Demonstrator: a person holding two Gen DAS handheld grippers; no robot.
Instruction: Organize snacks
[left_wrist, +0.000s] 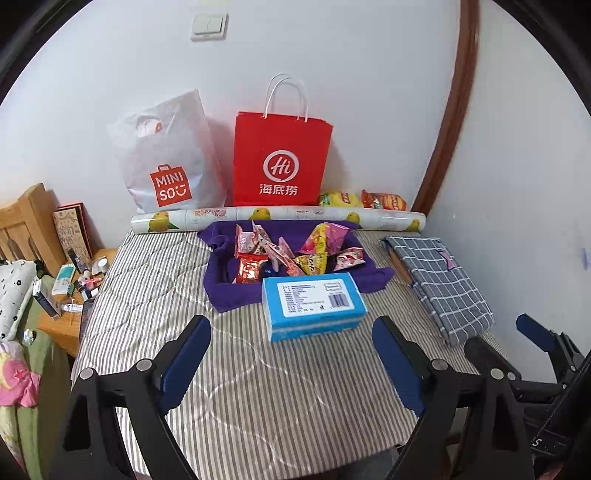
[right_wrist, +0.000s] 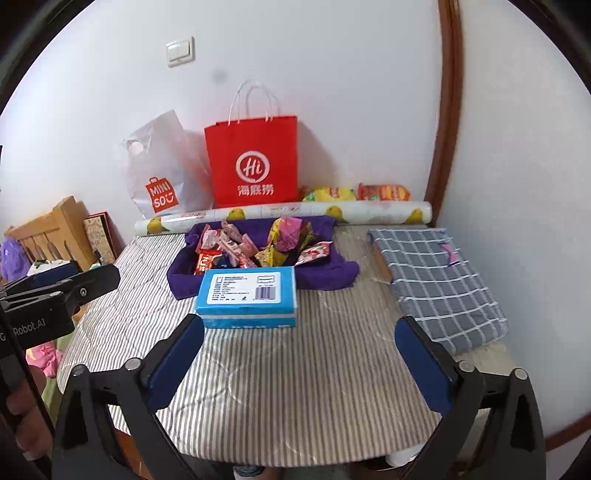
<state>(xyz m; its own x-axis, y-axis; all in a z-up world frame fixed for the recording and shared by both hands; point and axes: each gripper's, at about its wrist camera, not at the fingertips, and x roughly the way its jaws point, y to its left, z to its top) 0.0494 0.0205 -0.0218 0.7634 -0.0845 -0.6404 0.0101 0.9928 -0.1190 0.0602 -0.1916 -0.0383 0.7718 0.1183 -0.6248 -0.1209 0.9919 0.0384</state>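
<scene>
Left tool (left_wrist: 291, 354) and right tool (right_wrist: 299, 354) both gaping wide and empty above the striped counter (left_wrist: 258, 398), snacks (left_wrist: 288, 251) heaped on purple cloth (left_wrist: 229, 291) behind blue box (left_wrist: 314, 302).

We note both tools alike: the left gripper (left_wrist: 291, 354) and right gripper (right_wrist: 299, 354) have black plastic frames, blue pads, silver pivot screws (white "Robot.AI" lettering on one body).
</scene>
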